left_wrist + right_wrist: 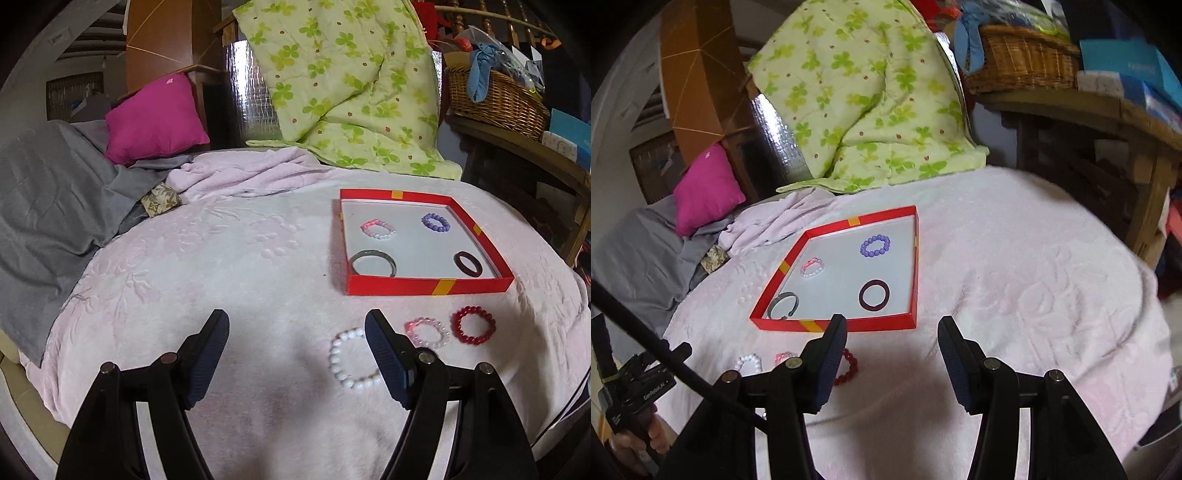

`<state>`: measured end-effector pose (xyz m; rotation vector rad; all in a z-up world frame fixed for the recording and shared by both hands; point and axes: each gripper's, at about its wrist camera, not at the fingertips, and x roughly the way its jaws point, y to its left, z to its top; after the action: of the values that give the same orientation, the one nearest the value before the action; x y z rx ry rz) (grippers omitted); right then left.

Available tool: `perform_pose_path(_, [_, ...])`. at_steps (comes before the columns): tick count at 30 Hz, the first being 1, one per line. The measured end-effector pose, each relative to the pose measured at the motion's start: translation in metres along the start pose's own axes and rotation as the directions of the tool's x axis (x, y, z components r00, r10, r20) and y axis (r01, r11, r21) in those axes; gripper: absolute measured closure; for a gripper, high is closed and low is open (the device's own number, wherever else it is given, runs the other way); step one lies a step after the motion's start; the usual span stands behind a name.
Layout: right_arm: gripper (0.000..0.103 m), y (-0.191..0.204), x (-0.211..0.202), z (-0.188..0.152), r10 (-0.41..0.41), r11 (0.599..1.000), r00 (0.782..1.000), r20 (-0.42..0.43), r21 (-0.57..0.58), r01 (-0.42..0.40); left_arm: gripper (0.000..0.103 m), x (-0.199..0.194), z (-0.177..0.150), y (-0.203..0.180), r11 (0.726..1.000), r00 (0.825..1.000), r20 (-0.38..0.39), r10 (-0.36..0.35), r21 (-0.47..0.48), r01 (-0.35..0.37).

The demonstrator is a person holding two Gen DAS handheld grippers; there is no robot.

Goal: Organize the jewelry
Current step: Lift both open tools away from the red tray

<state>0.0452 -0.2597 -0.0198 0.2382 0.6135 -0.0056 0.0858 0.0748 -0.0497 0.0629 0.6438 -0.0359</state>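
Note:
A red tray (428,287) (849,325) lies on the pink blanket. It holds a purple bead bracelet (436,222) (875,246), a pink-white bead bracelet (377,229) (812,267), a grey bangle (373,263) (783,305) and a dark maroon bangle (467,263) (874,294). In front of the tray lie a white bead bracelet (351,358) (750,363), a pink bead bracelet (428,332) (783,357) and a red bead bracelet (474,325) (849,365). My left gripper (297,334) is open and empty, left of the loose bracelets. My right gripper (892,338) is open and empty, right of them.
A pink blanket (221,266) covers the bed. A grey sheet (48,192), a magenta pillow (155,118) and a green clover quilt (343,81) lie at the back. A wooden shelf with a wicker basket (498,96) stands at the right.

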Motion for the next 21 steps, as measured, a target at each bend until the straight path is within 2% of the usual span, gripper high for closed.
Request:
perform_pose_path(5, [0.043,0.004,-0.004,-0.005,0.094,0.994,0.991,0.091,0.052,-0.099,0.026,0.01,-0.003,0.017,0.999,0.999,-0.009,0.042,-0.008,-0.043])
perform_pose_path(6, [0.043,0.004,0.002,-0.009,0.102,0.992,0.99,0.096,0.066,-0.109,0.026,0.013,-0.004,0.02,0.999,0.999,-0.017,0.049,-0.011,-0.049])
perform_pose_path(8, [0.043,0.009,0.019,-0.007,0.089,0.99,0.995,0.04,0.102,-0.093,0.026,0.021,-0.005,0.023,0.998,0.997,-0.034,0.063,-0.006,-0.063])
perform_pose_path(10, [0.043,0.013,0.022,-0.001,0.133,0.984,0.989,0.067,0.113,-0.14,0.026,0.024,-0.005,0.023,0.998,0.997,-0.033,0.068,0.015,-0.067])
perform_pose_path(12, [0.043,0.018,0.025,-0.001,0.118,0.986,0.989,0.086,0.104,-0.127,0.026,0.025,-0.006,0.018,0.996,0.997,-0.024,0.077,0.053,-0.076])
perform_pose_path(15, [0.043,0.022,0.037,-0.003,0.128,0.986,0.991,0.039,0.106,-0.132,0.026,0.029,-0.007,0.014,0.99,0.996,-0.021,0.09,0.113,-0.087])
perform_pose_path(21, [0.043,0.017,0.04,-0.006,0.113,0.987,0.993,0.038,0.114,-0.116,0.025,0.036,-0.003,0.017,0.991,0.997,-0.039,0.069,0.12,-0.064])
